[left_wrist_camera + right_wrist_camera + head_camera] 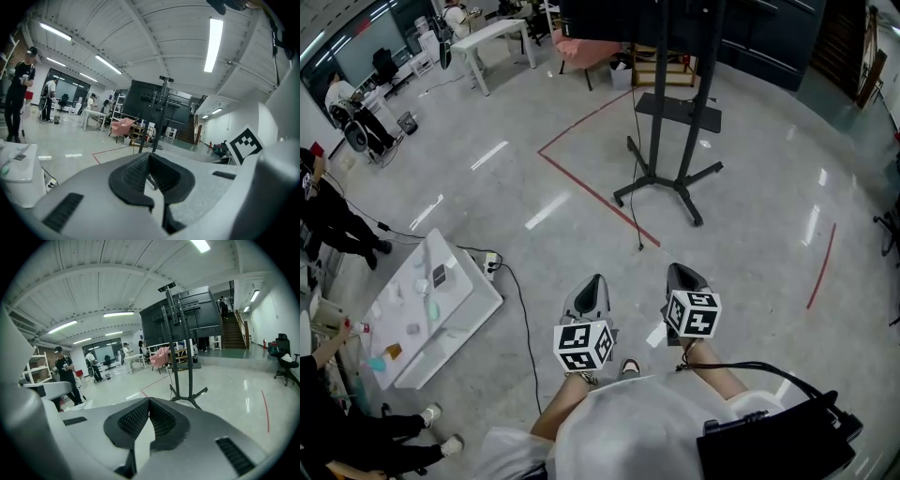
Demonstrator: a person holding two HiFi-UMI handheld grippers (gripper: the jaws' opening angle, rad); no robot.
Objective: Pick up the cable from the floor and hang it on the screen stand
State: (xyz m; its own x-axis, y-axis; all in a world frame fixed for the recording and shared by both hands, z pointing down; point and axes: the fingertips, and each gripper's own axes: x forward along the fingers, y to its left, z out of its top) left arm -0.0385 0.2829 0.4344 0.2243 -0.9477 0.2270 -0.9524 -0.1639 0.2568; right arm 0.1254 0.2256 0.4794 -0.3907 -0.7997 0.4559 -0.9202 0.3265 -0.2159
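Cable point(635, 178) faint beside screen stand point(664, 112), its top cropped | left hand-held gripper point(597, 279), right hand-held gripper point(676, 269) clenched empty

Open-plan lab hall: polished grey floor point(750, 187) with red tape lines point(600, 200), white worktable point(464, 281), screen stand point(680, 114), ceiling strip lights point(213, 44), staircase point(234, 331).

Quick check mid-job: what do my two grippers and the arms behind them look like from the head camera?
Both the left gripper and right gripper have grey shells tapering to a point, with black ribbed pads inside. Each carries a white cube with black square markers. A black lead runs back from the right one. The person wears a white top.
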